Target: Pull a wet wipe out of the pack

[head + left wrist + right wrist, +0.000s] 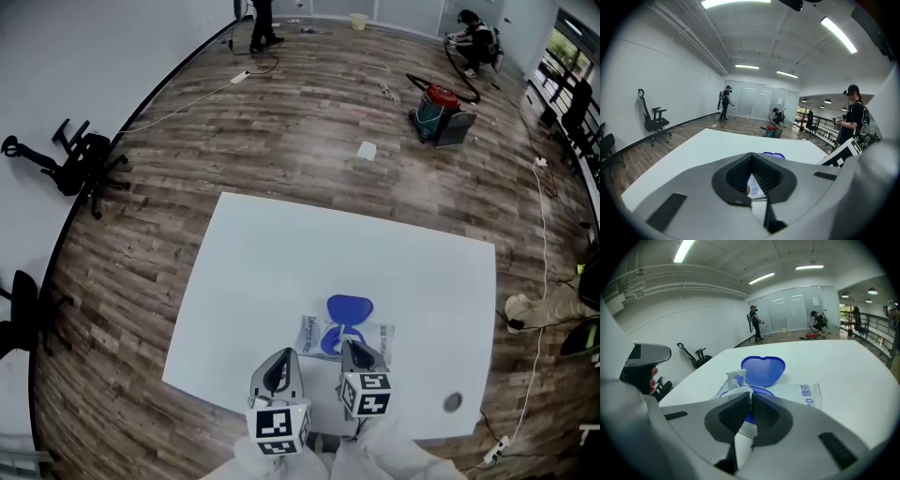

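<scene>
Item: wet wipe pack [382, 339], flat on the white tabletop [281, 253], with its blue lid [350, 307] flipped open toward 12 o'clock.

Right gripper [750, 392]: fingers closed on a white wet wipe [735, 378]. The wipe stands up out of the pack's opening, with its free end showing at 11 o'clock above the fingertips. The pack lies directly beneath and ahead.

Left gripper [751, 155]: fingers together at the tips, nothing seen clamped. The pack's printed edge lies just beyond them, at 1 o'clock in the head view.
</scene>
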Demonstrator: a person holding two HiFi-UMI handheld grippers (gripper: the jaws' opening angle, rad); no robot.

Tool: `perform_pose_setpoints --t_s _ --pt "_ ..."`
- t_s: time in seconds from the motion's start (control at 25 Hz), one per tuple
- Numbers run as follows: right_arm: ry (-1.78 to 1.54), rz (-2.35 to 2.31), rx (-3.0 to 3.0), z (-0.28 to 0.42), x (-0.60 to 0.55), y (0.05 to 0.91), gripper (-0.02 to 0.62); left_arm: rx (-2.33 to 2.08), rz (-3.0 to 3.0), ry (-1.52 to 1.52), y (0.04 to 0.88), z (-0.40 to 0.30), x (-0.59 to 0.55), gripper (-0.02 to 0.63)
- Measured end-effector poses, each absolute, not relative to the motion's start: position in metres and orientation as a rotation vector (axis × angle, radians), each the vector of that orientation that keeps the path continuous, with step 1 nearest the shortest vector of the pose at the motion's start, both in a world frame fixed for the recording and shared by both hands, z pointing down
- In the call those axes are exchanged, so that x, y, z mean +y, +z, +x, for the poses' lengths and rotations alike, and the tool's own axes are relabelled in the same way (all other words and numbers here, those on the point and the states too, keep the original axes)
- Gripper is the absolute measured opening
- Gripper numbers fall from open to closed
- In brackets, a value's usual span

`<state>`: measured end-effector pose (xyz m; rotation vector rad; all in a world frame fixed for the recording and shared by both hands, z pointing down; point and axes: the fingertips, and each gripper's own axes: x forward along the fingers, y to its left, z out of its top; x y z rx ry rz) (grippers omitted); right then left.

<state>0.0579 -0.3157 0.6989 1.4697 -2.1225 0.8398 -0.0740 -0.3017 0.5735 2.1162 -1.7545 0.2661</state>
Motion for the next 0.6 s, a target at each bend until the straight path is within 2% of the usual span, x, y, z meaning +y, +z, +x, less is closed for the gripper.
perform_pose_setpoints --t_s 0.6 --pt "0.821 1.513 -2.210 0.060 -0.319 0.661 0.020 -1.754 2.163 0.198 0.553 -0.059 -0.296 0.000"
